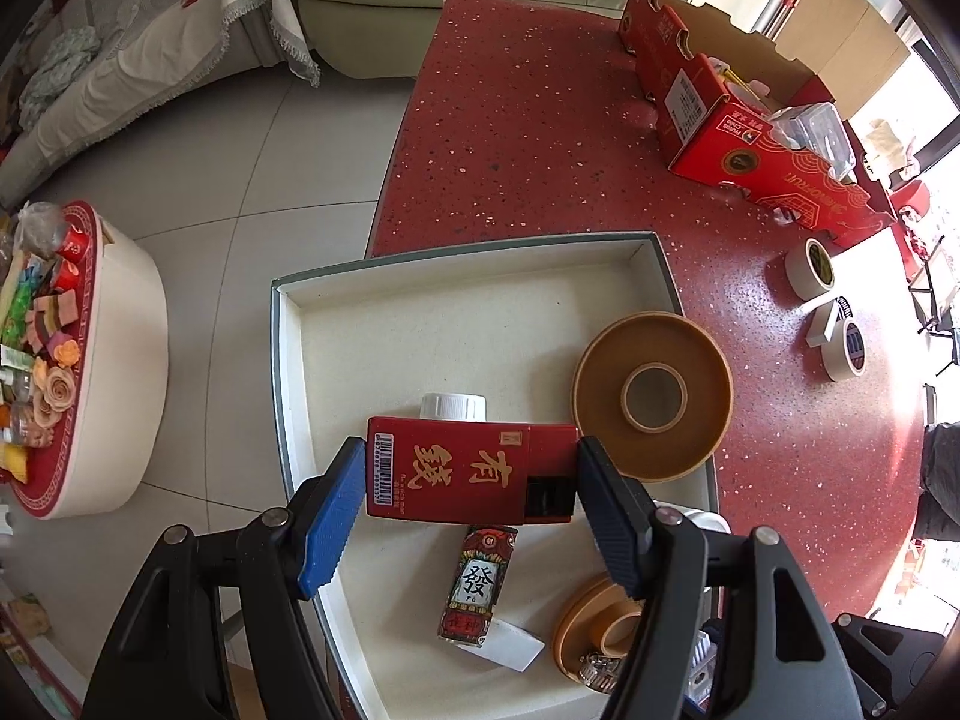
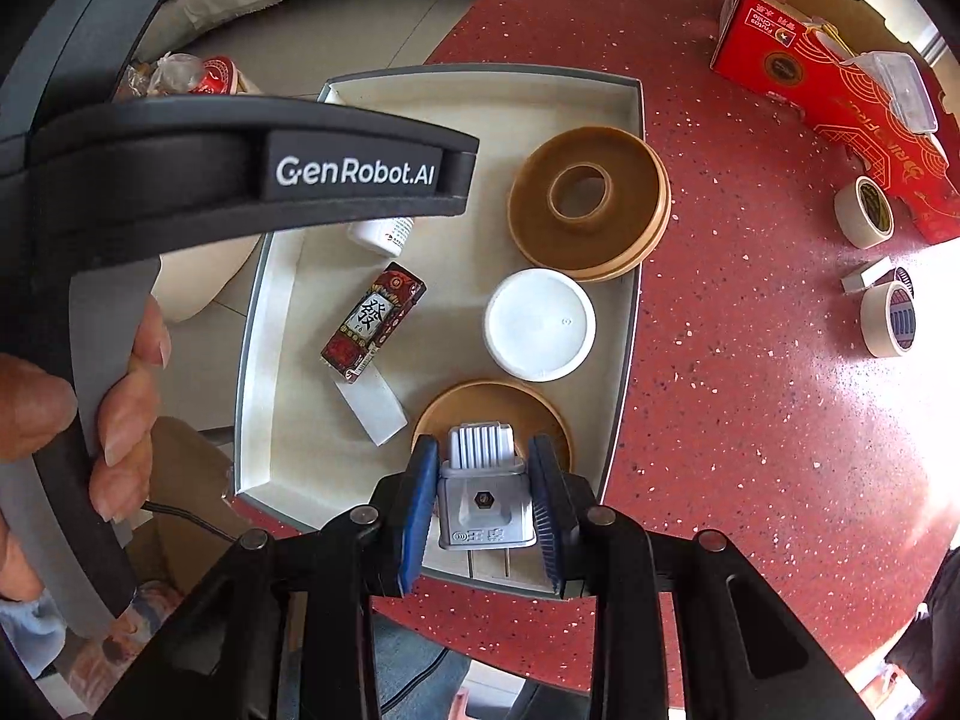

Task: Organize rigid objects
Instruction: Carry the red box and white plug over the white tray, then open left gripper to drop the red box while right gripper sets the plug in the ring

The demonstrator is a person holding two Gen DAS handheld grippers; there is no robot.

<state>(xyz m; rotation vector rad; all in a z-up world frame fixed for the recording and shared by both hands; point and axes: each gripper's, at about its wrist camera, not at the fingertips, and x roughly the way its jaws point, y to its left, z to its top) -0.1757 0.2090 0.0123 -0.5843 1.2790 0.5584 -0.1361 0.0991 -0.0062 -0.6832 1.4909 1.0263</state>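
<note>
Left wrist view first: we are working over the red speckled desk (image 1: 540, 138), above the shallow cream-lined rectangular tray with grey rim (image 1: 480, 312) at its near edge. By our judgement, we are in the placing step, with both carried items waiting to be set down among what is already lying in the tray.

We are holding the flat red rectangular box with gold characters (image 1: 474, 471) in the left gripper (image 1: 471, 507), its pads pressing on the two short ends, so the box's long axis is running across the view from pad to pad, printed face up. It is hanging above the tray floor, over a white-capped bottle (image 1: 453, 407) and beside the large brown tape roll (image 1: 653, 399). A small red patterned box (image 1: 478, 582) is lying just below it, long axis pointing away from us.

In the right wrist view, the right gripper (image 2: 485, 510) is clamping a small silver-and-white plug-like block (image 2: 485, 492) by its sides, ribbed end pointing forward, over the tray's near edge and a second brown roll (image 2: 480, 405).

Next we are needing a bare patch of tray floor for each, then lowering before releasing, keeping clear of the white round lid (image 2: 540, 324).
</note>
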